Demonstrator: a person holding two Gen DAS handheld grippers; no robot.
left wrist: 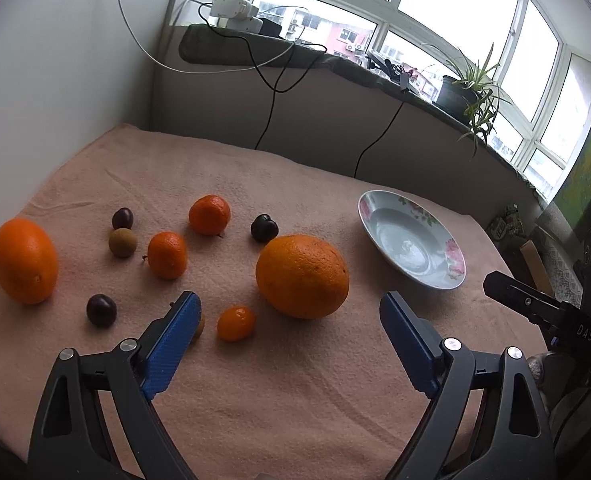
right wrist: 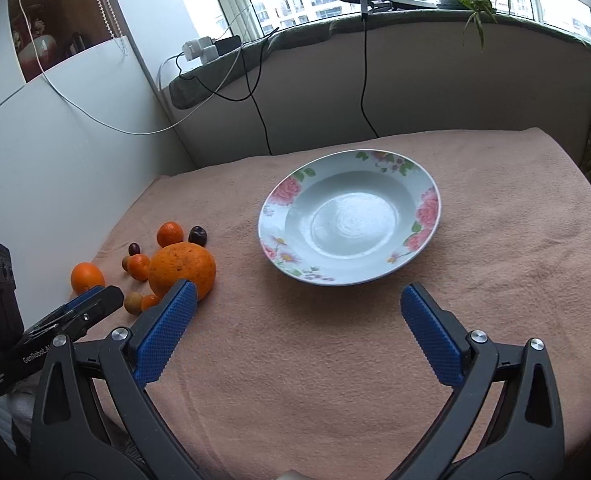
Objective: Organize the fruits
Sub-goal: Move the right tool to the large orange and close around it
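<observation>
Fruits lie scattered on the pink cloth. A big orange sits just ahead of my open, empty left gripper, with a small kumquat between its blue fingers. A second big orange is far left. Two tangerines, dark plums and a brown longan lie between. The flowered plate is empty, ahead of my open, empty right gripper; it also shows in the left wrist view.
The pink cloth covers the table up to a white wall at left and a low wall below the windowsill. Cables hang down behind the table. A potted plant stands on the sill. The right gripper's black body shows at right.
</observation>
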